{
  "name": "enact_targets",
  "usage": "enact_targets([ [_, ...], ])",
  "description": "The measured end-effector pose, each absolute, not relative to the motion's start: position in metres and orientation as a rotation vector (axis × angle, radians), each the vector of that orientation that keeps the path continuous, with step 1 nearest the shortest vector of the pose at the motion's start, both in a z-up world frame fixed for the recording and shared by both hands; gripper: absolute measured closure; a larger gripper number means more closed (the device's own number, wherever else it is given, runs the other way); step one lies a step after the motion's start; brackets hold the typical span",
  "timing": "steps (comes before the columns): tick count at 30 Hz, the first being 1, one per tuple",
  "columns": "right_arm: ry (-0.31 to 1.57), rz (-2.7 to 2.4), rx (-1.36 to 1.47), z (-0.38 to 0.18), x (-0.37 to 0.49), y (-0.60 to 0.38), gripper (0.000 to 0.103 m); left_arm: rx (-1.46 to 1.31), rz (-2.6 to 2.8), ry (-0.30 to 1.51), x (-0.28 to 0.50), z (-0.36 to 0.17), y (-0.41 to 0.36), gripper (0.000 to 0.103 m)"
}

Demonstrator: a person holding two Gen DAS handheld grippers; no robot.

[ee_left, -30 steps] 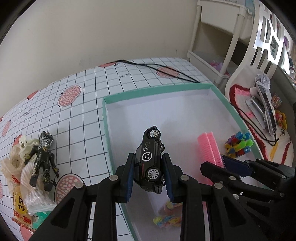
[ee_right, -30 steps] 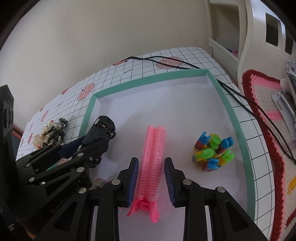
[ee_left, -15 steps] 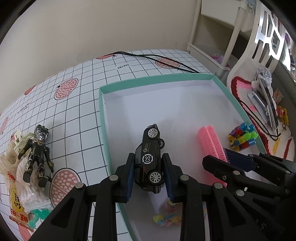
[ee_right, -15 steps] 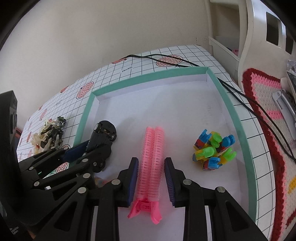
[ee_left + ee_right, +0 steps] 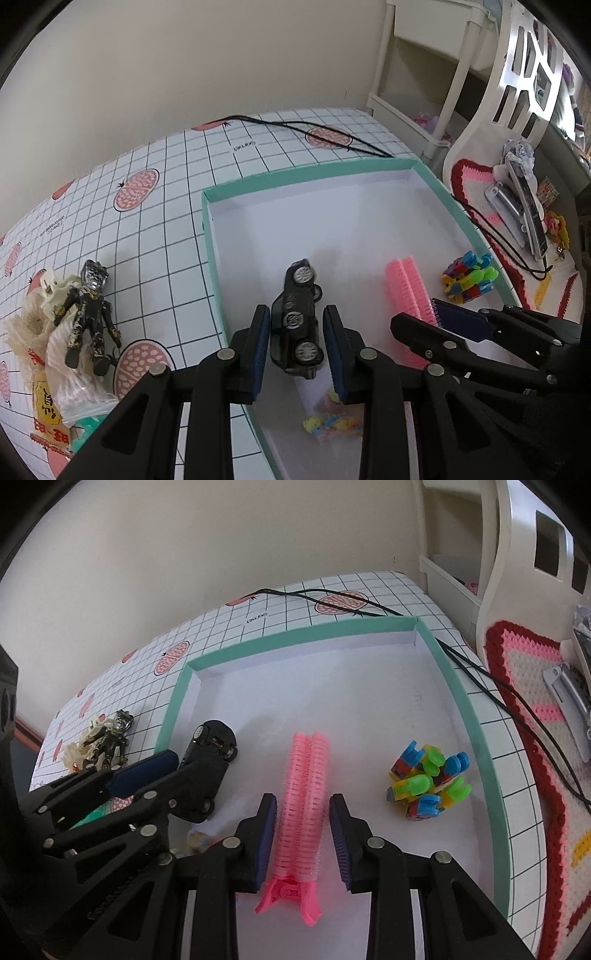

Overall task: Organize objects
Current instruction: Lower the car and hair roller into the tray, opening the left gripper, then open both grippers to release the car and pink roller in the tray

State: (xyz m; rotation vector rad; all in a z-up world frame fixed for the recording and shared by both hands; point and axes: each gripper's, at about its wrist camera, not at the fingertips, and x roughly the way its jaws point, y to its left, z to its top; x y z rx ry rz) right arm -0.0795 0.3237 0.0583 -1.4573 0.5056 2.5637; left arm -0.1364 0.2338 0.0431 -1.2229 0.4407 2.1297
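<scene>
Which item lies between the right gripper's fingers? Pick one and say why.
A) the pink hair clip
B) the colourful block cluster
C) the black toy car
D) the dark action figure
A: in the right wrist view the pink hair clip lies on the tray floor between the right gripper fingers, which stand apart from it.

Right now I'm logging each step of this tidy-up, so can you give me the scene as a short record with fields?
container: teal-rimmed box on the gridded table
in box: black toy car, pink hair clip, colourful block cluster
outside box: dark action figure on plastic bags, left of the box
left hand-held gripper: open, fingers either side of the car
right hand-held gripper: open, fingers either side of the clip
</scene>
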Motion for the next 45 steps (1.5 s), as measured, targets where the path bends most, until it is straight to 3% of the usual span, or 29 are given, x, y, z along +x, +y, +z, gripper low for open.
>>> enact_targets([
  [14, 0.484, 2.61, -1.37, 0.082, -0.076, 0.319, 0.071, -1.131, 2.179, 0.416, -0.13, 0.08, 0.225, 0.071],
  [17, 0.475, 2.609, -1.355, 0.084, -0.076, 0.319, 0.071, -1.123, 2.198, 0.411, -0.131, 0.084, 0.221, 0.064],
  [22, 0.478, 2.599, -1.324, 0.087, -0.075, 0.322, 0.071, -1.137, 2.236, 0.408, -0.137, 0.084, 0.213, 0.063],
  [24, 0.457, 2.596, -1.31, 0.089, -0.075, 0.322, 0.071, -1.157, 2.255, 0.404, -0.141, 0.082, 0.211, 0.058],
  [26, 0.446, 2.59, -1.3, 0.089, -0.075, 0.323, 0.063, -1.172, 2.27, 0.397, -0.143, 0.081, 0.207, 0.049],
  [33, 0.45, 2.563, -1.279, 0.086, -0.073, 0.33, 0.042, -1.196, 2.329, 0.428, -0.148, 0.076, 0.2, 0.038],
  [34, 0.45, 2.563, -1.276, 0.086, -0.073, 0.33, 0.04, -1.202, 2.331, 0.424, -0.149, 0.075, 0.198, 0.032],
  [35, 0.452, 2.562, -1.274, 0.086, -0.073, 0.331, 0.036, -1.206, 2.335, 0.419, -0.149, 0.075, 0.197, 0.025],
  [38, 0.46, 2.568, -1.261, 0.086, -0.072, 0.333, 0.02, -1.208, 2.353, 0.405, -0.151, 0.075, 0.193, 0.021],
  [43, 0.467, 2.571, -1.259, 0.086, -0.071, 0.333, 0.008, -1.205, 2.367, 0.41, -0.154, 0.074, 0.19, 0.013],
  [45, 0.474, 2.571, -1.257, 0.086, -0.071, 0.334, 0.007, -1.2, 2.376, 0.42, -0.154, 0.073, 0.19, 0.01],
])
